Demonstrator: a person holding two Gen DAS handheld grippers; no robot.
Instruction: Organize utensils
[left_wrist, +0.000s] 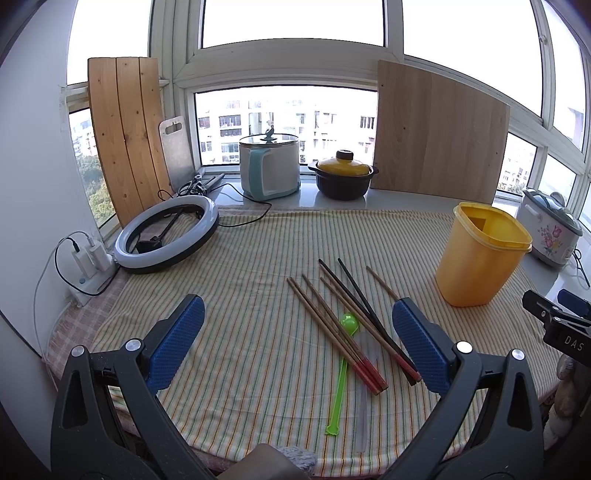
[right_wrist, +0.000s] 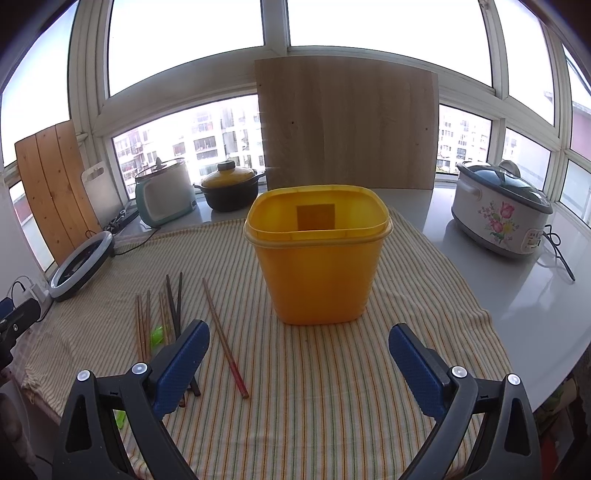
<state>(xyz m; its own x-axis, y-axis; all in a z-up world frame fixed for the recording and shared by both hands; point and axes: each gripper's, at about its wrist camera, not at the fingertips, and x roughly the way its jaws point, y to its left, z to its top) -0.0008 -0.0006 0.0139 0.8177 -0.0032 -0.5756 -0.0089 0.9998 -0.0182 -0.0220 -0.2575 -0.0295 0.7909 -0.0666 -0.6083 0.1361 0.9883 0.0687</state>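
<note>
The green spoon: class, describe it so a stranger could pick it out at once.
Find the striped cloth on the table, then the bundle of chopsticks left of the yellow tub. The green spoon lies among them, the only bright plastic piece beside brown and black sticks.

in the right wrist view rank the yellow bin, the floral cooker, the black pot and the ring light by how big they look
1. yellow bin, though nearest
2. floral cooker
3. black pot and ring light look alike; unranked

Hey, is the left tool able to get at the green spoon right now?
Probably yes. The left tool is open above the cloth, but brown chopsticks lie across the green spoon; its handle end looks free.
</note>
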